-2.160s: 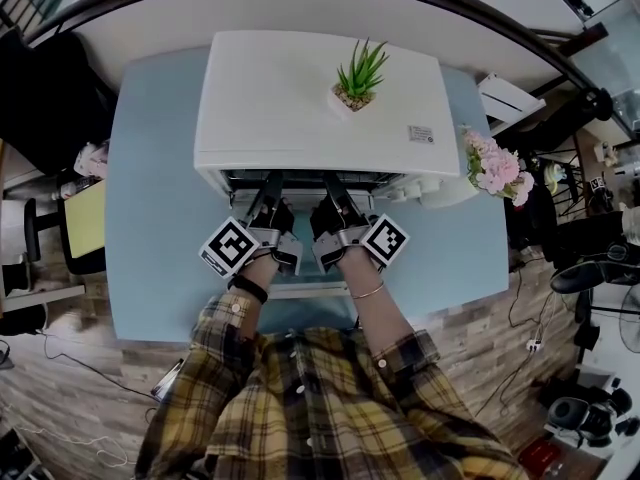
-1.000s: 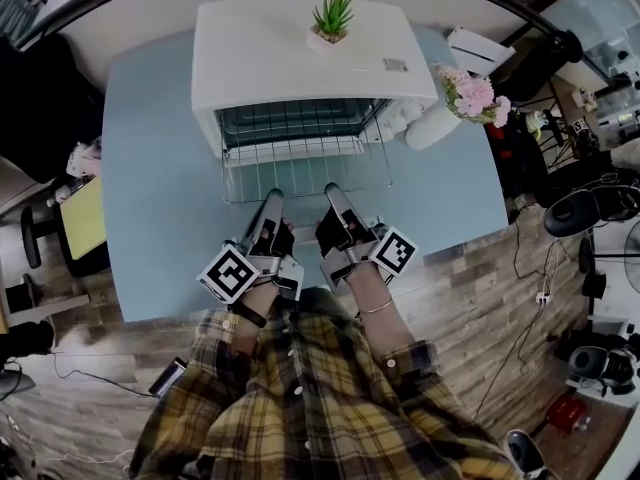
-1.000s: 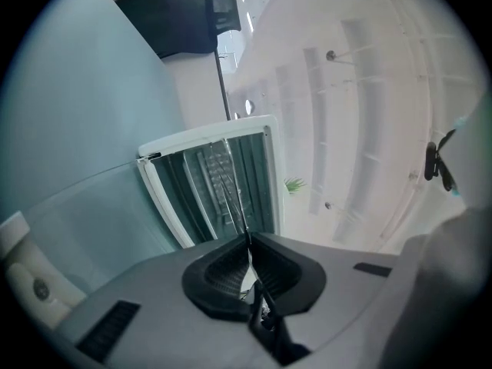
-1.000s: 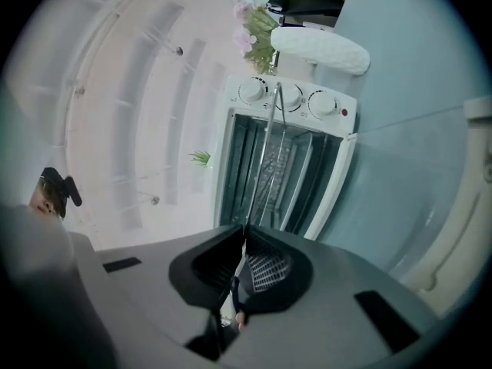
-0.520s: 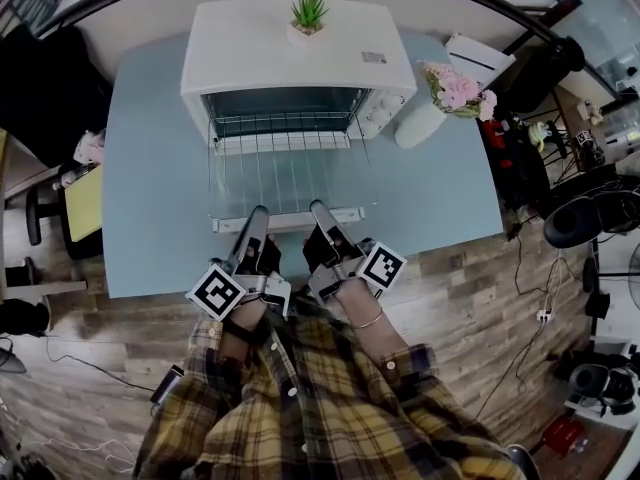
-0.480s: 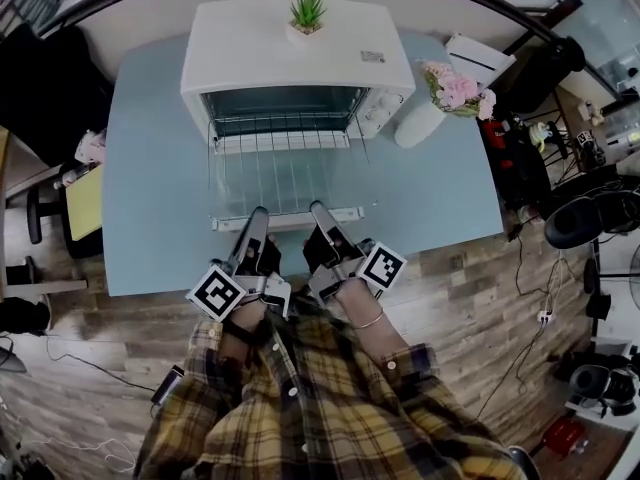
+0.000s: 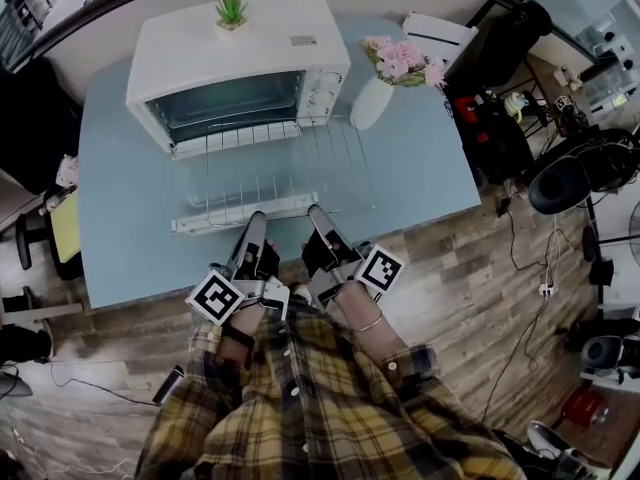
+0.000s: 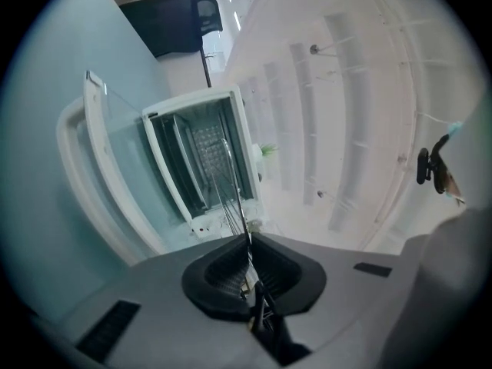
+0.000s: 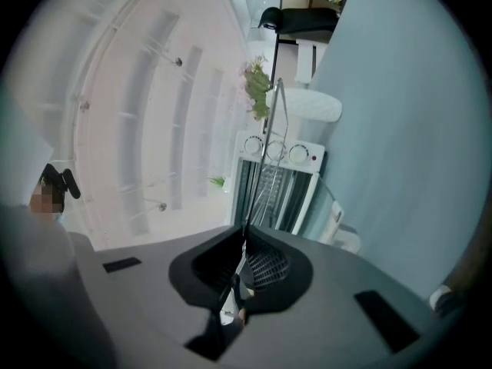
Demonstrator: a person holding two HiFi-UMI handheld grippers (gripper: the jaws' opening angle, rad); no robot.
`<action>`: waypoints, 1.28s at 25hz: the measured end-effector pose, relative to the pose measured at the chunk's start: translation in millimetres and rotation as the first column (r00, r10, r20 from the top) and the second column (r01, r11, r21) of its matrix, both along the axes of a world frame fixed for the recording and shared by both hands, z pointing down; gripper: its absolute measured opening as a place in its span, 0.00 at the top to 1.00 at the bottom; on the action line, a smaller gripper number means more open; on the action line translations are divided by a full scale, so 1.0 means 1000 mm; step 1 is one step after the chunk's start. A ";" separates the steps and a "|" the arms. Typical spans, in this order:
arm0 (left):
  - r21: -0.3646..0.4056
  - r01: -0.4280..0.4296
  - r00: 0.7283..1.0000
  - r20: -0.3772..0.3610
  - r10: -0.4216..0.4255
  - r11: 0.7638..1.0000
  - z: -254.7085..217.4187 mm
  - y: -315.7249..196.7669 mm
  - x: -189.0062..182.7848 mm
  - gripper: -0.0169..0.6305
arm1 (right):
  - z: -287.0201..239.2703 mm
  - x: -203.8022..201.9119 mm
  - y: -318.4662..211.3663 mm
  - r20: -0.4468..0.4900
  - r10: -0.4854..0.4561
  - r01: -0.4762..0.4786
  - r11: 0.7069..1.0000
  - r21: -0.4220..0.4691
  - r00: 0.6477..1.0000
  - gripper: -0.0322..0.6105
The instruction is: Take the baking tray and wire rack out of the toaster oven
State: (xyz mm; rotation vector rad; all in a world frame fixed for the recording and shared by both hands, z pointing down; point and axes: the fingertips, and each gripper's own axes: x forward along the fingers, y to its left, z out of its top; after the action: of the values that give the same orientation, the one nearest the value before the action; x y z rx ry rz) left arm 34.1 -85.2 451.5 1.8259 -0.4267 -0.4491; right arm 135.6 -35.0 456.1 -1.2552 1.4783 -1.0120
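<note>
Over table: left gripper, right gripper jaws clenched on wire rack (near edge)

Your wire rack hangs level above the open door of the white toaster oven, far edge at its mouth, near edge toward you. The baking tray is probably inside, but that's unclear.

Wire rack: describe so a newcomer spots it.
A white toaster oven sits open on the blue table. The wire rack extends from its mouth above the glass door, near edge clamped by the left gripper and right gripper. It alone is a grid of thin rods.
</note>
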 end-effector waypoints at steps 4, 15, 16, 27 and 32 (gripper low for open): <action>-0.009 -0.095 0.995 0.001 0.095 0.995 0.005 0.025 0.047 0.96 | 0.003 0.042 0.034 -0.007 0.095 -0.095 0.995 -0.006 0.995 0.92; -0.069 -0.404 0.913 0.033 0.407 0.912 0.033 0.109 0.165 0.96 | 0.025 0.139 0.144 -0.021 0.396 -0.397 0.916 -0.060 0.918 0.92; -0.080 -0.420 0.905 0.040 0.424 0.904 0.038 0.115 0.172 0.96 | 0.029 0.144 0.151 -0.020 0.412 -0.412 0.908 -0.069 0.911 0.92; -0.189 -0.449 0.869 0.135 0.476 0.873 0.090 0.133 0.201 0.95 | 0.082 0.170 0.170 0.002 0.428 -0.420 0.888 -0.188 0.904 0.92; -0.212 -0.432 0.866 0.175 0.469 0.877 0.109 0.127 0.203 0.95 | 0.106 0.173 0.169 0.034 0.422 -0.402 0.882 -0.247 0.906 0.92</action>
State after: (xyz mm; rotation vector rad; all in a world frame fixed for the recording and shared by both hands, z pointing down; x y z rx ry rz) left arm 236.8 42.0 560.9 1.7465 -0.1649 0.1160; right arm 308.8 133.9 561.9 -1.5927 0.9804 -0.9527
